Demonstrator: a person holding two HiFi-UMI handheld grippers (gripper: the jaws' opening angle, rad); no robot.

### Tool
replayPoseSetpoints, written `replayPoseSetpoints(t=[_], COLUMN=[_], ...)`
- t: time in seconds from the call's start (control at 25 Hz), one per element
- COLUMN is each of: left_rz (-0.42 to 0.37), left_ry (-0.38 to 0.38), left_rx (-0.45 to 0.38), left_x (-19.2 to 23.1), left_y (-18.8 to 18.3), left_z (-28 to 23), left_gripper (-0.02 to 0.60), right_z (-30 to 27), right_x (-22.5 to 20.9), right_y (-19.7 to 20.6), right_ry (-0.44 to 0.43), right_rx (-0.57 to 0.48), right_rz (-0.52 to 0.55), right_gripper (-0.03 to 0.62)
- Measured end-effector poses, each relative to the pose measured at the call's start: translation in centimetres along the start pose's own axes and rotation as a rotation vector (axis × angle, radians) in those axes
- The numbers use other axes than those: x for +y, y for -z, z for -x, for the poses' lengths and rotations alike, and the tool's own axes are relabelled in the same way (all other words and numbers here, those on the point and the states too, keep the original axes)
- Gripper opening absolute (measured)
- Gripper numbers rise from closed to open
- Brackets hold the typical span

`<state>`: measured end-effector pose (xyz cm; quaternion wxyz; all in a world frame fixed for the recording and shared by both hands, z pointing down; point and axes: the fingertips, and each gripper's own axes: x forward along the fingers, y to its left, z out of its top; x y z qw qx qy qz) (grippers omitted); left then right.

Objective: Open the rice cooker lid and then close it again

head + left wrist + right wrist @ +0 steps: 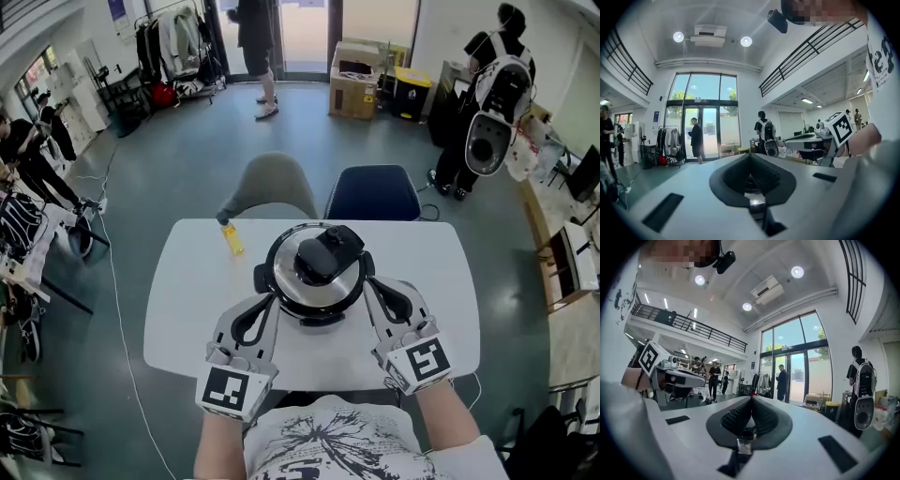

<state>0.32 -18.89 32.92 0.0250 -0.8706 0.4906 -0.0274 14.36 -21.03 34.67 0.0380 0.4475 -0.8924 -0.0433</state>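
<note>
- Two grippers flank the rice cooker from the near side, one on either side of its round body.
- Left gripper: its own view shows the jaws closed tight, the ribbed black pads meeting at the tip with nothing between them. It holds nothing.
- Right gripper: its jaws are likewise fully together, pads pressed against each other, empty.
- Both grippers point level, away from the person and slightly inward. In the head view each tip lies just beside the cooker's rim; whether either one touches it cannot be told, since neither gripper view shows the cooker.
- Each gripper view catches the other gripper's marker cube off to the side: the right one's in the left gripper view, the left one's in the right gripper view.
- Rice cooker: it stands upright near the middle of the white table, directly ahead of the person, lid down and closed, its shiny top facing straight up.
- Being round, the body has no long axis of its own; the black handle on the lid does, slanting from near left to far right.
- One small yellow object sits on the table to the cooker's far left, apart from it.
- Beyond the table stand a grey chair and a blue chair, side by side.
</note>
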Motion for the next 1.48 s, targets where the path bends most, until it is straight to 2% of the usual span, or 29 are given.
replayPoseSetpoints(t=[0.4,0.76,1.48], left_rz=[-0.012,-0.002,-0.011], left_ry=[-0.007,-0.017,-0.018], left_rx=[-0.019,-0.018,-0.028], left_x=[-0.8,-0.5,-0.1], left_y=[-0.3,-0.3,-0.2], left_z=[-0.5,-0.4,-0.5], left_gripper=[0.013,0.014,0.013], right_z=[1.4,1.5,1.0], right_x=[-0.7,0.6,0.1], right_y=[0.5,0.2,1.5], right_ry=[0.01,-0.033,0.021], right_rx=[0.005,0.011,0.045], right_rz=[-0.011,0.021,0.011], right_gripper=[0.009,0.009,0.009])
